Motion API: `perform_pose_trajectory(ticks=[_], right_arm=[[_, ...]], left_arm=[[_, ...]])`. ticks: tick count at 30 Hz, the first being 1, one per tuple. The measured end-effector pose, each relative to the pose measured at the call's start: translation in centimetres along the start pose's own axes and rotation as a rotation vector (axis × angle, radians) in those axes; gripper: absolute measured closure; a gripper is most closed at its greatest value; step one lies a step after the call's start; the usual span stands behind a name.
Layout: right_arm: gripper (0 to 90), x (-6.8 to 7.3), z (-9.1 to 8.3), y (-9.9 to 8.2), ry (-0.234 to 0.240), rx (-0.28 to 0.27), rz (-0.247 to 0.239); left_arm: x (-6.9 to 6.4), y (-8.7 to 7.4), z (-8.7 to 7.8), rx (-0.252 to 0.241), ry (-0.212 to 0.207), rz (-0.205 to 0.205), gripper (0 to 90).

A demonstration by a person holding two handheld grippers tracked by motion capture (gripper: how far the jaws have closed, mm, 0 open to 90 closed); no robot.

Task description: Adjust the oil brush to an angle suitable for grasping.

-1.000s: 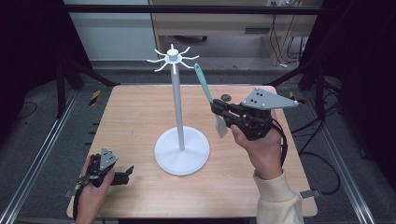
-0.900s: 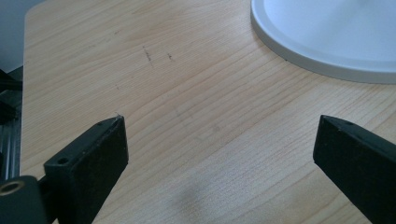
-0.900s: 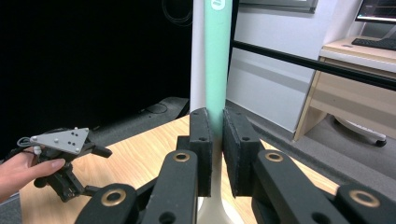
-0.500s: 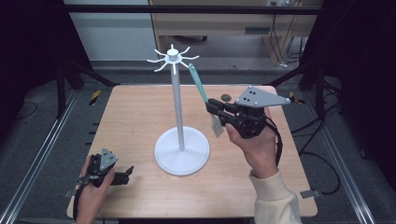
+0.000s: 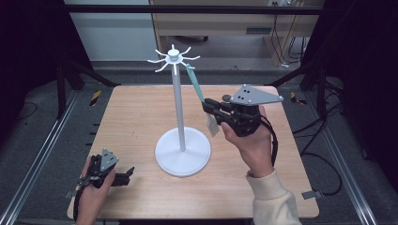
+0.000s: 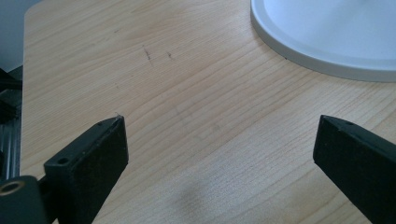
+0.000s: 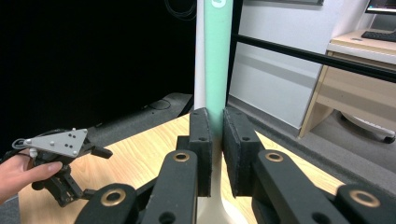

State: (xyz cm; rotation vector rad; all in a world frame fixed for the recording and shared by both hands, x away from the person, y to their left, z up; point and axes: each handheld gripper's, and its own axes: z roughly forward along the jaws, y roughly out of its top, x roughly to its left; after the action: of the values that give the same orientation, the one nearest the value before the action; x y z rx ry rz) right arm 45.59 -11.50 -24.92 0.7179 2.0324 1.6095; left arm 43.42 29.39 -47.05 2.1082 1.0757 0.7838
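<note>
A white hook stand rises from the middle of the wooden table, with a crown of hooks on its thin pole. My right gripper is shut on a teal-handled utensil, held tilted just right of the pole. The handle's upper end reaches up beside a right-hand hook, and its pale head hangs below the jaws. In the right gripper view the teal handle stands clamped between the pads, with the pole close behind. My left gripper rests open at the table's front left.
The stand's round base lies ahead and right of my open left gripper. A small dark object sits on the table behind the right hand. Metal rails run along both table sides. A wooden desk stands beyond the far edge.
My right gripper has carried the utensil left and upward, bringing the handle's upper end close to the stand's hooks. The left gripper has stayed put.
</note>
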Motion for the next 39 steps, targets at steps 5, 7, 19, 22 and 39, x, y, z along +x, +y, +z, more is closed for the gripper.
perform_pose_trajectory(ticks=[5,7,19,22,39], right_arm=[[82.4,0.0,0.1,0.0,-0.007,0.0,-0.005],[82.4,0.0,0.3,-0.1,-0.009,0.0,-0.006],[82.3,-0.1,0.8,-0.2,-0.011,-0.002,-0.008],[82.3,-0.1,1.0,-0.3,-0.011,-0.002,-0.009],[87.9,-0.2,1.8,-0.4,-0.004,-0.006,-0.008]], left_arm=[[0.0,0.0,0.0,0.0,0.0,-0.001,2.8],[0.0,0.0,0.0,0.001,0.001,0.0,2.8],[0.0,0.0,-0.1,0.003,0.001,-0.001,2.8],[0.0,0.0,-0.1,0.003,0.002,0.0,2.8],[0.0,-0.1,-0.1,0.001,0.002,-0.005,2.8]])
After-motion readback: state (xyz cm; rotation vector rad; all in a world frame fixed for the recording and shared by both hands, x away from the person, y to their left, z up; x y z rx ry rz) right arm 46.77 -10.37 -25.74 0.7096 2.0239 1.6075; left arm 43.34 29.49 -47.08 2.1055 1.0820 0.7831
